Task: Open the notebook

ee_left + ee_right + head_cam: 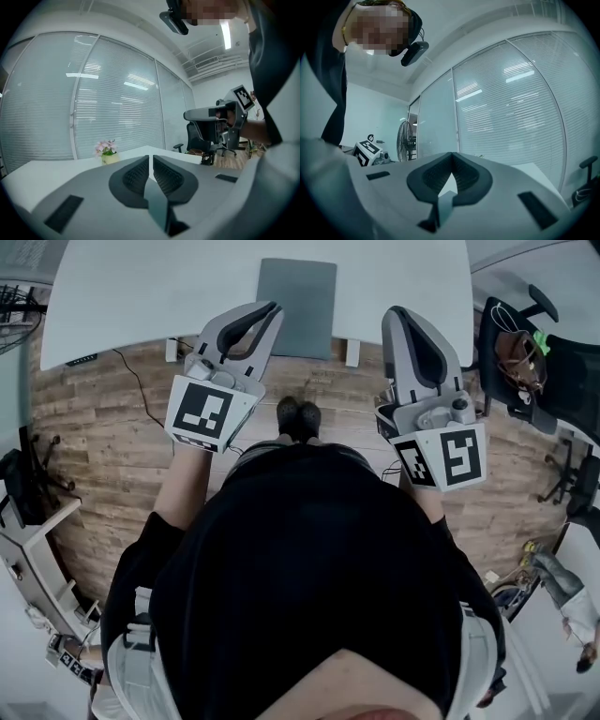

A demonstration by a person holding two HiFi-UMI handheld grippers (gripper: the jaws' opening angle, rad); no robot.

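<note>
While the closed notebook (296, 306) lies at twelve o'clock on the desk (141, 296), the left gripper (272, 307) is a crack apart and empty, the right gripper (394, 313) clenched on nothing. So narrow, they could shove the notebook instead of lifting its cover.

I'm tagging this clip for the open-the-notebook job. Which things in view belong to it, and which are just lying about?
Belongs to the job:
- notebook, closed on the white table
- left hand-held gripper
- right hand-held gripper

Just lying about:
- office chair
- flower pot
- standing fan
</note>
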